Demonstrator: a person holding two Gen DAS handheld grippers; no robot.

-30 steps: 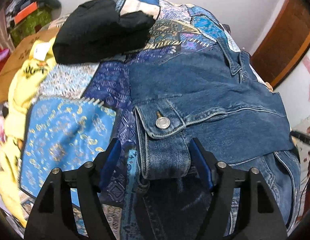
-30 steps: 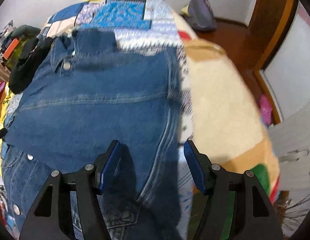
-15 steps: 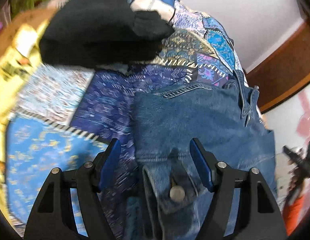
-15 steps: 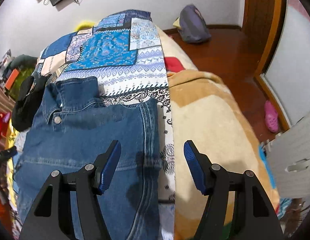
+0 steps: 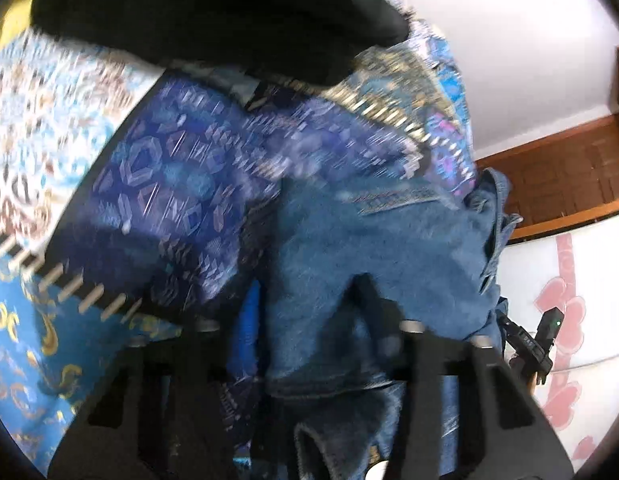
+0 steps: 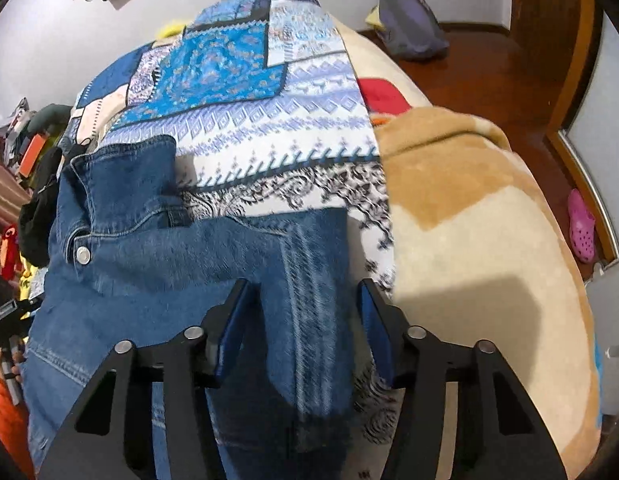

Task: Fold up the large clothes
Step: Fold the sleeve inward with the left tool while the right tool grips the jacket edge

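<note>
A blue denim jacket (image 6: 157,264) lies spread on a patchwork quilt (image 6: 245,96) on the bed. In the right wrist view my right gripper (image 6: 301,316) is open, its jaws either side of the jacket's right edge and seam. In the blurred left wrist view my left gripper (image 5: 309,312) is open and low over the jacket's (image 5: 381,248) left edge; denim lies between its jaws and covers part of the right finger. The collar (image 6: 121,168) points away from me.
A black garment (image 5: 213,12) lies on the quilt (image 5: 181,184) beyond the left gripper. A tan blanket (image 6: 481,240) covers the bed's right side. A grey bag (image 6: 413,24) and pink shoe (image 6: 581,228) lie on the wooden floor. Clutter stands at the far left.
Both grippers moved forward along the jacket toward its collar end and dropped lower. The left gripper now has denim between its jaws; the left view is motion-blurred.
</note>
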